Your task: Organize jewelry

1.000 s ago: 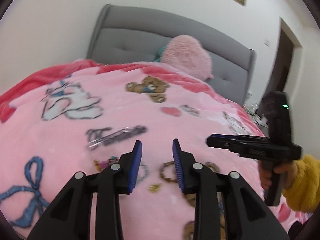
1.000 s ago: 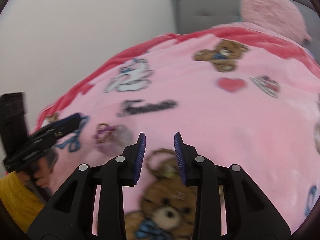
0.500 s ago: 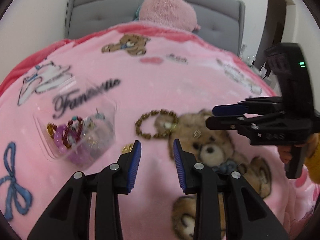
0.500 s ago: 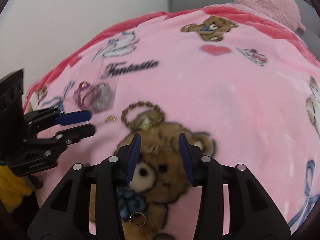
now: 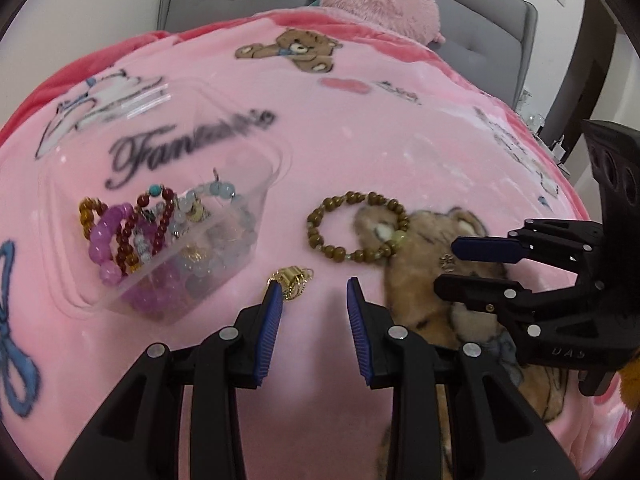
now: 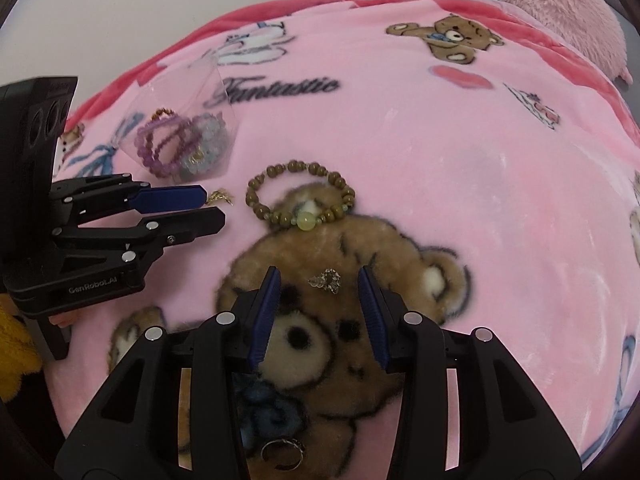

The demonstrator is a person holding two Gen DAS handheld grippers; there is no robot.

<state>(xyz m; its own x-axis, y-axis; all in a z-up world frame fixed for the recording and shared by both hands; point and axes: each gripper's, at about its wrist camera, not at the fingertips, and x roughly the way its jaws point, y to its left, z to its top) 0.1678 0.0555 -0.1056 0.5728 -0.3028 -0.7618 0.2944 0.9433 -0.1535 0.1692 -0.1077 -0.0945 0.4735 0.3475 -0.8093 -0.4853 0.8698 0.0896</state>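
Brooch (image 6: 325, 280) now between right claw (image 6: 318, 282).

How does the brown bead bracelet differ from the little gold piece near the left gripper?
The brown bead bracelet is a wide open ring of round beads; the gold piece is a small bunched metal tangle. The bracelet lies partly on the printed bear; the gold piece lies on plain pink blanket. The gold piece lies right by the left gripper; the bracelet lies farther off. Both lie loose outside the clear box.

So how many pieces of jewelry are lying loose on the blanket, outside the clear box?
4: brown bead bracelet, gold piece beside the box, small charm, ring nearest the camera. More may be hidden.
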